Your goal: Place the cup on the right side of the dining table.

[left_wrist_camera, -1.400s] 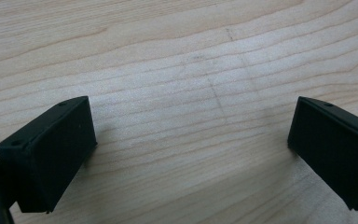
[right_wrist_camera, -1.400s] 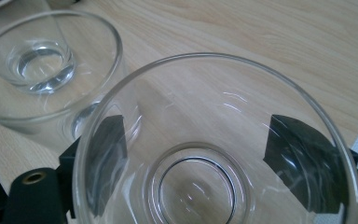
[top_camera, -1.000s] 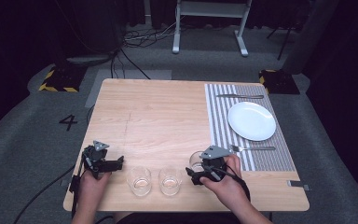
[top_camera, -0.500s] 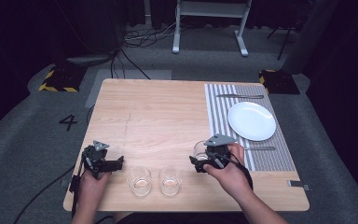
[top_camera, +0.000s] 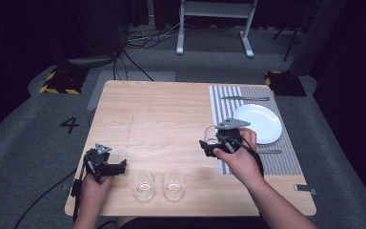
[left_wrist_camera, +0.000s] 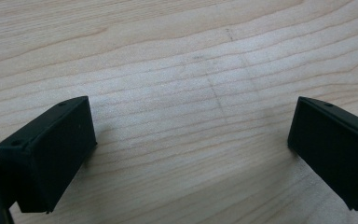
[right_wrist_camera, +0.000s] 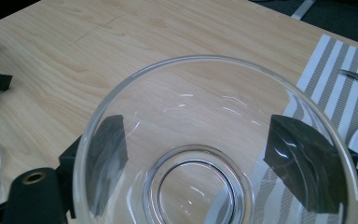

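Between the right gripper [right_wrist_camera: 193, 154] fingers sits an upright glass [right_wrist_camera: 200, 154] — clamped; the placemat [right_wrist_camera: 335, 79] lies just beyond.

The right forearm enters from the bottom right of the high view and angles up toward centre right, its hand wrapped around the right gripper [top_camera: 213, 143], whose grey three-cornered plate faces up. In the right gripper view its jaws press either side of a clear glass [right_wrist_camera: 214, 154]. The left hand sits at lower left, holding the left gripper [top_camera: 120, 167] pointed rightward, jaws spread wide apart in the left gripper view.
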`<state>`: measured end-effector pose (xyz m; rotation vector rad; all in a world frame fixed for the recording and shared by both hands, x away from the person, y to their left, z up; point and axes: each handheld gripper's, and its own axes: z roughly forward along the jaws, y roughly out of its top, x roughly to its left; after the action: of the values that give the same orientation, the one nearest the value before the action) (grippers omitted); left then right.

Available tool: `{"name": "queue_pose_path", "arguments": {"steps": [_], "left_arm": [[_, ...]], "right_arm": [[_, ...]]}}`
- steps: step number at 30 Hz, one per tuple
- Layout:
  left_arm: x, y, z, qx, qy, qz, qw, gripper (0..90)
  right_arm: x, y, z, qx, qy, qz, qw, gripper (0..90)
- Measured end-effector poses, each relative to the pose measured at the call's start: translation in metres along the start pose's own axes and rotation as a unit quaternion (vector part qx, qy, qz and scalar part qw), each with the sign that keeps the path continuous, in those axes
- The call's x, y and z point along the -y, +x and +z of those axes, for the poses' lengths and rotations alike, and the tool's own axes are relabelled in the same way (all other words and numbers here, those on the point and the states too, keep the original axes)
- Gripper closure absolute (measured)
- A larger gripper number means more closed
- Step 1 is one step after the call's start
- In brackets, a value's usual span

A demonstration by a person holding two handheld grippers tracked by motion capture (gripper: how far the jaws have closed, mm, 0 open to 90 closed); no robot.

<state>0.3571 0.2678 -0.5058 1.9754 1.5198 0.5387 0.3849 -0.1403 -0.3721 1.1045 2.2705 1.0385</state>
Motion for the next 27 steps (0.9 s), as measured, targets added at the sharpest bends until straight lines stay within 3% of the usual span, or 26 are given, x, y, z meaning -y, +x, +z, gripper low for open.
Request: {"name": "queue_pose_path", "arguments": {"steps": [10, 20, 27], "left_arm": [[0.000, -0.001, 0.000, -0.003, 0.001, -0.003, 1.0000, 1.0], [-0.001, 0.000, 0.001, -0.002, 0.000, -0.004, 1.0000, 0.9], [-0.002, 0.001, 0.002, -0.003, 0.001, -0.002, 1.0000, 1.0]], "right_arm": [[-0.022, -0.026, 0.006, 0.015, 0.000, 0.018, 0.9997, 19.1], [-0.047, -0.053, 0.017, 0.056, -0.008, 0.026, 0.9981, 19.1], [-0.058, -0.073, 0.024, 0.060, -0.014, 0.044, 0.9971, 19.0]]}}
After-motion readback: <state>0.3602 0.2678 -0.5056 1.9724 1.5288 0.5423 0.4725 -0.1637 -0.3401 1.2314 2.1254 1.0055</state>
